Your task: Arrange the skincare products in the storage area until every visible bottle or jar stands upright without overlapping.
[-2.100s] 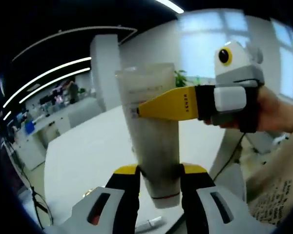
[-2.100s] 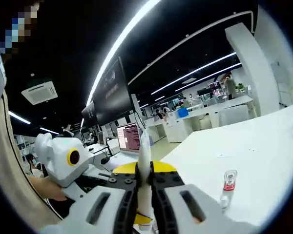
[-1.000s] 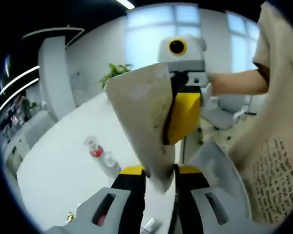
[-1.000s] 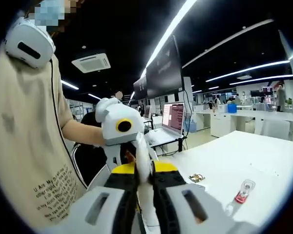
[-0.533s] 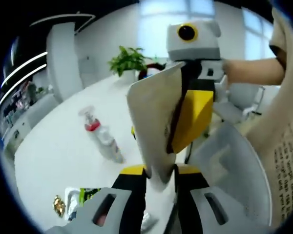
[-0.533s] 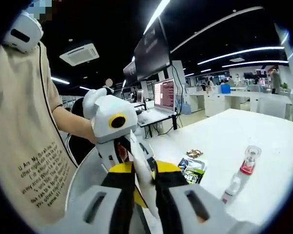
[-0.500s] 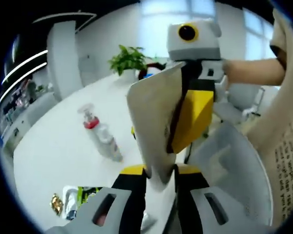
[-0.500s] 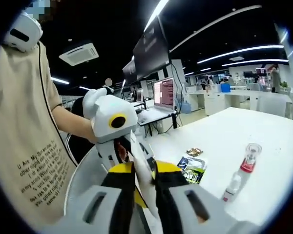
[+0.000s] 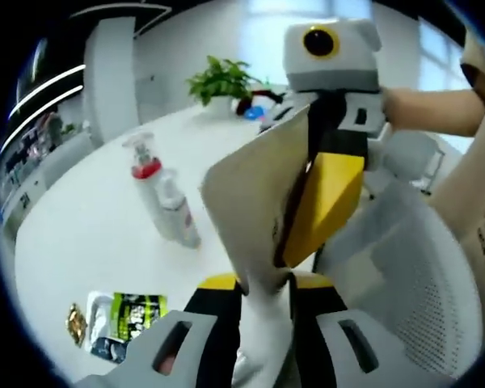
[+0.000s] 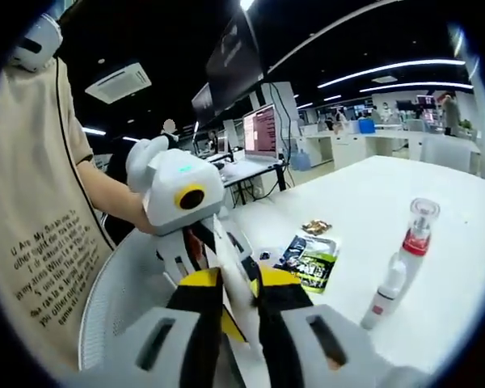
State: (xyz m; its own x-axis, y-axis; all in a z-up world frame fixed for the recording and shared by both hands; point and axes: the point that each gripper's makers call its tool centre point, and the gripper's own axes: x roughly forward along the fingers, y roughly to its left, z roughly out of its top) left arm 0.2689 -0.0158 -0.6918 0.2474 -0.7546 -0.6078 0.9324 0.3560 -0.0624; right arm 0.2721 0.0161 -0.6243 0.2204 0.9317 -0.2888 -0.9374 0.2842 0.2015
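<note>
Left gripper view: sachet [image 9: 128,317] near the white table [image 9: 73,234] edge; spray bottle [image 9: 158,202] upright mid-table with bare surface around. Left gripper [image 9: 257,284] pinches the tube [image 9: 250,218], held off the table; right gripper [image 9: 323,198] clamps its flat end.

Right gripper view: right gripper [image 10: 238,283] pinches the same tube.

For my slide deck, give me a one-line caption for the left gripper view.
Both claws, left and right, grip one white tube above a white table where a pump bottle stands.
</note>
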